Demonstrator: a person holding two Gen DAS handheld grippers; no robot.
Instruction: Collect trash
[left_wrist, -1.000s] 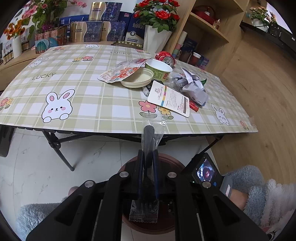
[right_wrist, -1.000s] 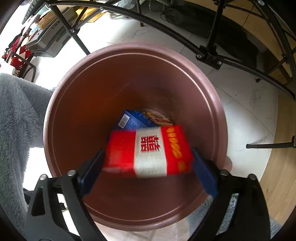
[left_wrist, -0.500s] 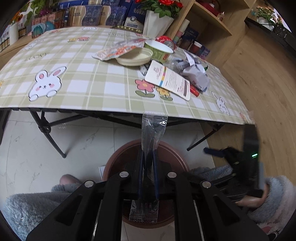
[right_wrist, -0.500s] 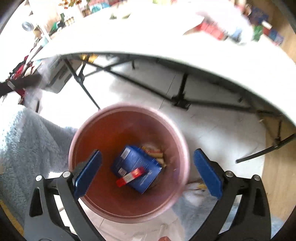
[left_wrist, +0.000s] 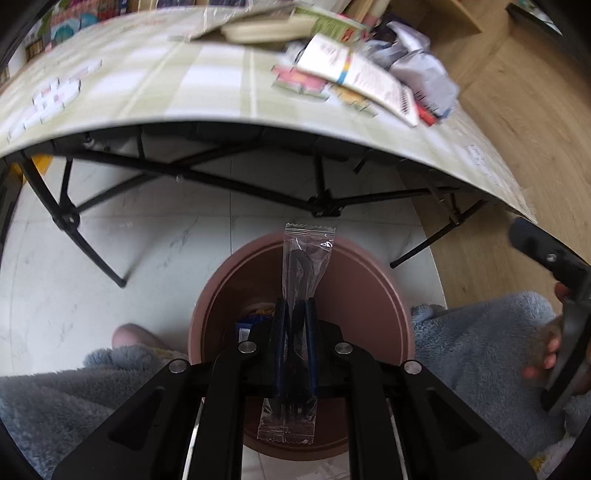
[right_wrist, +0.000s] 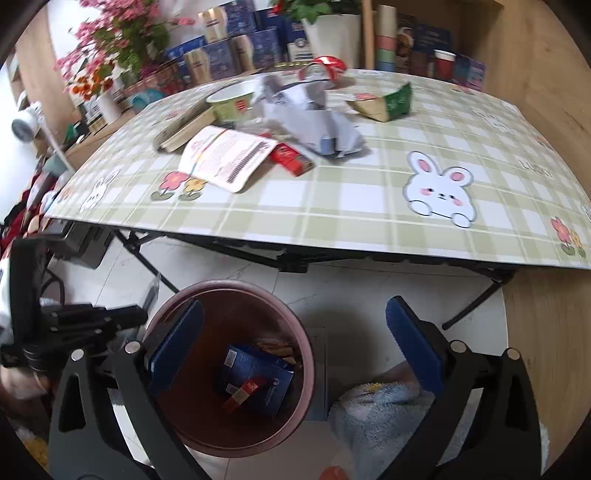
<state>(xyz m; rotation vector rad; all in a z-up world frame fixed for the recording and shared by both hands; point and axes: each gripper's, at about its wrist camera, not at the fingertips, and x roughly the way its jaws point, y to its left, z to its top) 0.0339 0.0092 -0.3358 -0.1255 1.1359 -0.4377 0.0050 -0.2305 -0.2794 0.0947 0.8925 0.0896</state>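
My left gripper (left_wrist: 295, 306) is shut on a clear plastic packet with a black utensil inside (left_wrist: 306, 258) and holds it over the mouth of the brown bin (left_wrist: 369, 273). My right gripper (right_wrist: 291, 317) is open and empty, above and beside the bin (right_wrist: 295, 325). A blue box (right_wrist: 258, 373) and a red box (right_wrist: 243, 393) lie at the bin's bottom. On the checked table (right_wrist: 369, 206) lie a white leaflet (right_wrist: 225, 155), a red wrapper (right_wrist: 291, 158), crumpled grey paper (right_wrist: 314, 125), a green wrapper (right_wrist: 388, 105) and a paper bowl (right_wrist: 232, 99).
The table's black folding legs (left_wrist: 92, 254) stand behind the bin on white tile. Wooden flooring (left_wrist: 517, 110) lies to the right. Flower pots (right_wrist: 328, 29) and boxes (right_wrist: 221, 48) line the back. Grey fleece-clad legs (left_wrist: 480, 343) flank the bin.
The right gripper dropped the red box into the bin, then lifted and tilted up toward the table. The left gripper lowered with the packet to just over the bin.
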